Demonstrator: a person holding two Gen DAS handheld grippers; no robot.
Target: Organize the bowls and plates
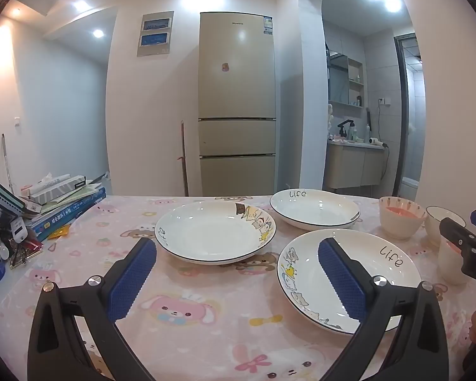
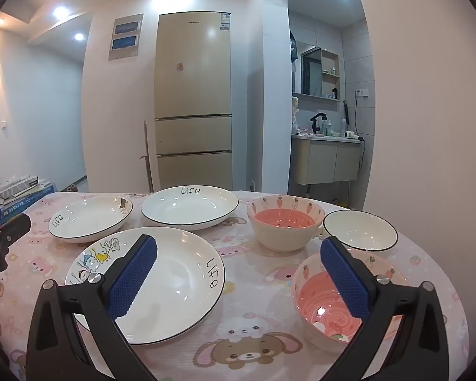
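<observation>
Three white "Life" plates lie on the pink tablecloth: a near plate (image 1: 349,281) (image 2: 168,282), a far left plate (image 1: 215,231) (image 2: 90,217) and a far plate (image 1: 314,208) (image 2: 190,206). Two pink-lined bowls (image 2: 284,222) (image 2: 328,298) and a white bowl (image 2: 360,230) stand at the right. My left gripper (image 1: 236,247) is open and empty above the cloth between the far left and near plates. My right gripper (image 2: 238,246) is open and empty above the cloth between the near plate and the near pink bowl.
A pile of books and boxes (image 1: 57,203) sits at the table's left edge, with clutter (image 1: 3,238) in front of it. A fridge (image 1: 236,104) stands behind the table. The table's far edge (image 2: 136,194) runs behind the plates.
</observation>
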